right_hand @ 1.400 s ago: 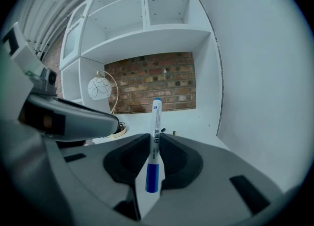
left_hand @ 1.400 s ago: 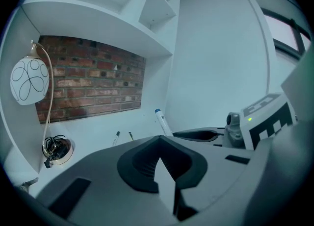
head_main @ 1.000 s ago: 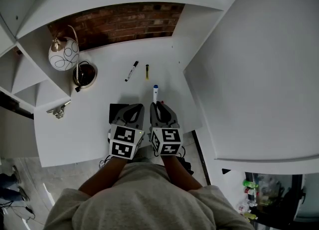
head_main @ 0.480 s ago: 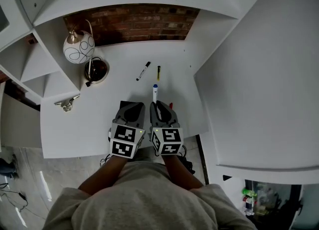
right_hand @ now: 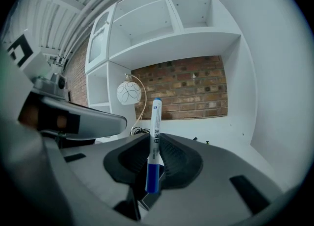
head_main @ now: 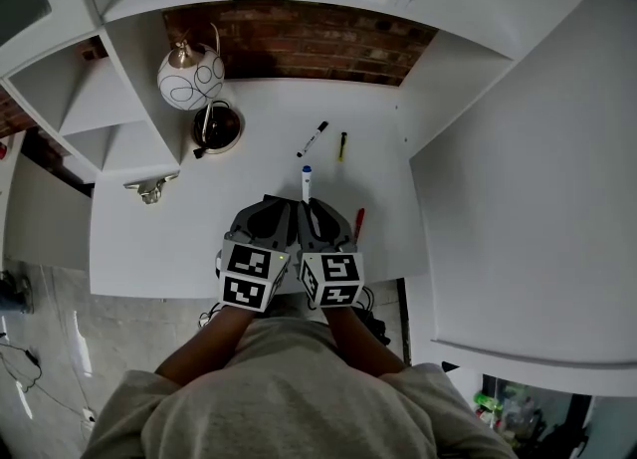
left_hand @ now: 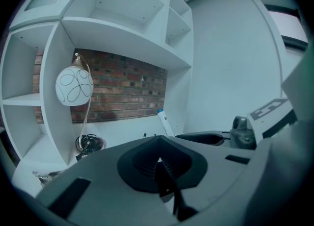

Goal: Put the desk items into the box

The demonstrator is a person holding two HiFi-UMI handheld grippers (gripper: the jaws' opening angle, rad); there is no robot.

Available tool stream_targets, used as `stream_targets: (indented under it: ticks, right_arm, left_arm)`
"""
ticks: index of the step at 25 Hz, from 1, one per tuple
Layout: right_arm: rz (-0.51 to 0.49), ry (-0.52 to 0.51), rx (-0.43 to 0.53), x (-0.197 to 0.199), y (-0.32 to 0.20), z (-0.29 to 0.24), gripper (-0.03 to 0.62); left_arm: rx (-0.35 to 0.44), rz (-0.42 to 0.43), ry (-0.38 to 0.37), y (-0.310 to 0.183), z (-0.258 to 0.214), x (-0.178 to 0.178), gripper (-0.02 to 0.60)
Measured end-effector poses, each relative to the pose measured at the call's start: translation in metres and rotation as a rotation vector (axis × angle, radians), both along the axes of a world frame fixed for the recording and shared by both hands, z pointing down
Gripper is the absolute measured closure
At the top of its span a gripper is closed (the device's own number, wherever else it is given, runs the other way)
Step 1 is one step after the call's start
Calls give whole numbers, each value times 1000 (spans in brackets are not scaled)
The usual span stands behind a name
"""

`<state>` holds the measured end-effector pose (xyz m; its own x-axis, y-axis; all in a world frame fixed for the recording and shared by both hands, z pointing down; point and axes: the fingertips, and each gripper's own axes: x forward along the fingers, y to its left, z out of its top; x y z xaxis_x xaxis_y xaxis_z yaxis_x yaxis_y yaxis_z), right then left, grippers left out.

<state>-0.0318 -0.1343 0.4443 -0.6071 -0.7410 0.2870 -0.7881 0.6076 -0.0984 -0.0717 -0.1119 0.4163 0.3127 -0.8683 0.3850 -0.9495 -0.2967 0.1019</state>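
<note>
My right gripper is shut on a white marker with a blue cap, which sticks out forward past the jaws. It is also in the left gripper view as the marker. My left gripper is close beside it on the left, jaws shut with nothing between them. Both hover over the near part of the white desk. A black marker and a yellow-black pen lie farther back. A red pen lies just right of the right gripper. No box shows.
A round white lamp stands at the back left, its dark base and coiled cable beside it. A small metal clip lies at the left. White shelves frame the desk, and a brick wall is behind.
Both grippers, still side by side, have shifted left across the desk with the marker held. The red pen now shows right of the right gripper, and the dark thing under the left gripper is covered.
</note>
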Motion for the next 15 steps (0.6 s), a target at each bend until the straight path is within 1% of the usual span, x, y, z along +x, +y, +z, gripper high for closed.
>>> stream_targets:
  ticks: [5,10,15]
  right_arm:
    - [-33,16,-14,-15,1,9,519]
    - [-63,47,-43,-27,1,23,519]
    - [-94,99,-66,-37,4,37,519]
  left_arm:
    - [-6,-34,4,3,4,-15,577]
    - [-29,-62,10,6,13,-27,577]
    - [-47,-78,12,6,19,-35,577]
